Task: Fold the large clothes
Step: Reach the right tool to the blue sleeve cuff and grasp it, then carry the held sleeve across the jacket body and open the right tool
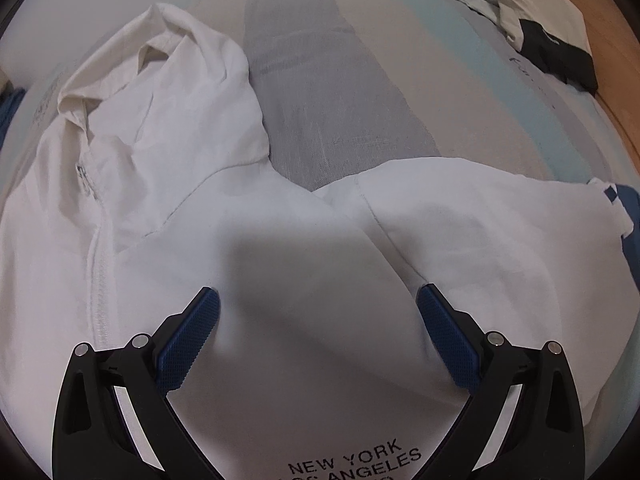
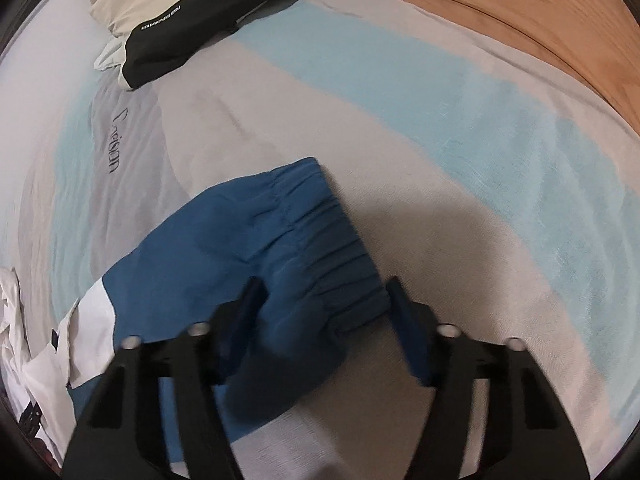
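Observation:
A white zip jacket [image 1: 280,240] with a hood [image 1: 160,60] lies spread on the bed, the print "NEW YORK" [image 1: 348,460] near the bottom edge of the left wrist view. My left gripper [image 1: 318,308] hovers open just over its chest, nothing between the blue pads [image 1: 192,340]. The jacket's blue sleeve [image 2: 224,248] ends in a gathered cuff [image 2: 320,232] flat on the cover. My right gripper [image 2: 326,304] straddles that cuff, one finger on each side; I see no pinch in the cloth. The white sleeve panel [image 2: 92,304] shows at the left.
The bed cover [image 2: 440,120] is striped grey and light blue with dark lettering [image 2: 114,148]. A black and cream garment [image 2: 192,12] lies bunched at the far end, also the heap [image 1: 552,40] in the left wrist view. Wooden floor [image 2: 520,8] borders the bed's right edge.

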`<state>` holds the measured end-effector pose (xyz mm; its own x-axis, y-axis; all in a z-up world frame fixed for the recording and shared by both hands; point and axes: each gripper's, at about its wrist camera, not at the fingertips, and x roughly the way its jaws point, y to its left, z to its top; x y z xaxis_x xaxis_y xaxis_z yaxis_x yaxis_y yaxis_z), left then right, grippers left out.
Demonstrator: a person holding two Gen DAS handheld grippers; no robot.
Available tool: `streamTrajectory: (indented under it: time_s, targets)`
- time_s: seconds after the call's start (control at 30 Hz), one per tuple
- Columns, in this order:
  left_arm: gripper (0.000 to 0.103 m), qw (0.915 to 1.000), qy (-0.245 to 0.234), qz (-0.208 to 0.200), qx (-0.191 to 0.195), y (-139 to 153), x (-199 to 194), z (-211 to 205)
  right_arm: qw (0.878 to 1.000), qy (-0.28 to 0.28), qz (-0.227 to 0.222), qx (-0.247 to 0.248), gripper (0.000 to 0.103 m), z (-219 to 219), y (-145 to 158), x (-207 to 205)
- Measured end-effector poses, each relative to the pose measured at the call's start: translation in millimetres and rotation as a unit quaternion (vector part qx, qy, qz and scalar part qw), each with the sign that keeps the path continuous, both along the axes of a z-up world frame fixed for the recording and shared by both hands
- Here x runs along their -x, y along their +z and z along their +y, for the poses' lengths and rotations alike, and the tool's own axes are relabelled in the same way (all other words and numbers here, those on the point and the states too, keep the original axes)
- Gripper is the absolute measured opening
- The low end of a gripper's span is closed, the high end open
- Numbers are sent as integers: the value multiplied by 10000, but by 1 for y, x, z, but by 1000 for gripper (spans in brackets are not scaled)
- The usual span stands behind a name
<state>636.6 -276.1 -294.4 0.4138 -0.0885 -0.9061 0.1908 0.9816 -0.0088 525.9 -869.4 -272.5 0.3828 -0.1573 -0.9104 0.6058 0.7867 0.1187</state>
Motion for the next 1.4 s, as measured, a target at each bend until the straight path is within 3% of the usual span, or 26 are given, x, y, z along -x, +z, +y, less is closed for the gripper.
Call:
streamTrajectory:
  time_s: [0.17, 0.33, 0.47, 0.6, 0.8, 0.87, 1.03, 1.2, 1.3, 1.4]
  targets:
    - [98, 9999, -35, 62, -119, -9, -3, -2, 9994, 261, -53, 231, 29, 19, 19, -6]
    - [97, 9999, -14, 55, -160, -8, -3, -3, 9973, 426, -457, 376, 27, 50, 54, -2]
    - [97, 10000, 82, -5, -52, 4, -1, 5, 9915, 889, -784, 544, 27, 97, 87, -7]
    - [97, 9996, 223, -144, 90, 20, 6, 26, 9810, 1473, -1105, 604, 27, 176, 119, -21]
    - [98, 9990, 277, -346, 60, 39, 24, 80, 9621, 2436, -1164, 387, 26, 333, 125, -50]
    - [97, 9974, 434, -569, -91, 52, 35, 112, 9546, 2717, -1168, 349, 26, 389, 123, -55]
    - [97, 9924, 963, -763, 13, 79, 61, 205, 9319, 3425, -1196, 6, 25, 536, 121, -60]
    - [97, 9825, 1722, -679, -178, 80, 89, 324, 9110, 3984, -1022, -290, 25, 665, 112, -57]
    - [97, 9721, 2271, -579, -125, 80, 109, 404, 8993, 4251, -942, -400, 25, 738, 103, -50]
    - [97, 9667, 2475, -614, -231, 83, 125, 450, 8901, 4458, -818, -482, 25, 799, 91, -44]
